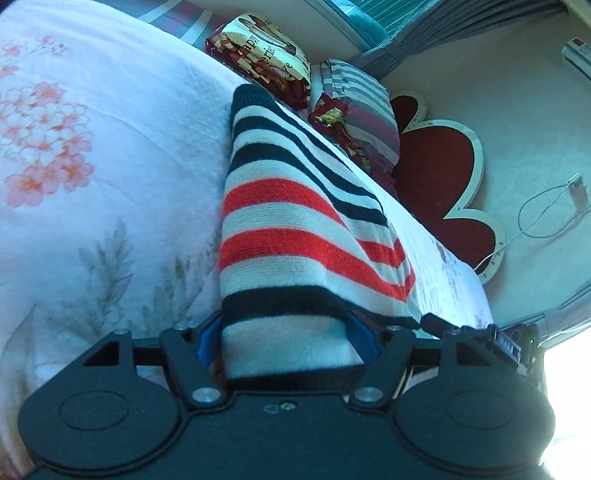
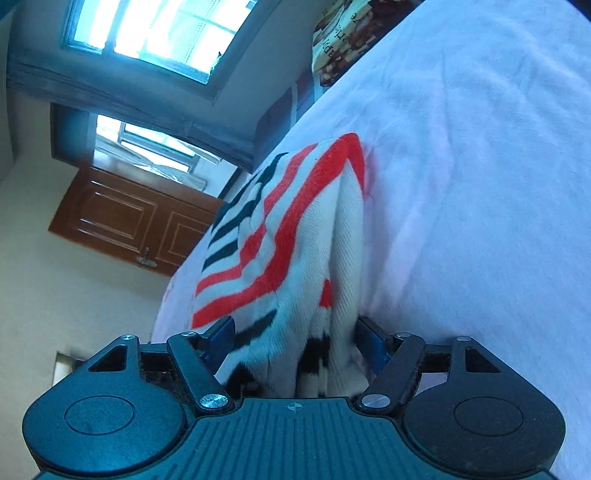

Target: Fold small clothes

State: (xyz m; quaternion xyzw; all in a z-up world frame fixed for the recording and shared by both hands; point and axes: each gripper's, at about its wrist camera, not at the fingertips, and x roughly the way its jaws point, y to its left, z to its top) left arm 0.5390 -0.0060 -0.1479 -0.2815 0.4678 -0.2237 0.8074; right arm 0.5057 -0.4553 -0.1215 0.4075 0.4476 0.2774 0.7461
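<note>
A small knitted garment with navy, white and red stripes (image 1: 291,221) lies on a bed with a white floral sheet (image 1: 92,166). My left gripper (image 1: 286,328) is shut on one end of it, the cloth bunched between the blue pads (image 1: 360,332). In the right wrist view the same striped garment (image 2: 295,236) runs away from me across the sheet (image 2: 461,166). My right gripper (image 2: 295,332) is shut on its folded edge, with layers of cloth wedged between the jaws. The fingertips of both grippers are hidden by the cloth.
Folded patterned bedding and pillows (image 1: 273,59) are stacked at the head of the bed, also in the right wrist view (image 2: 343,40). A red heart-shaped headboard (image 1: 436,177) stands against the wall. A wooden door (image 2: 129,218) and windows (image 2: 155,33) lie beyond the bed edge.
</note>
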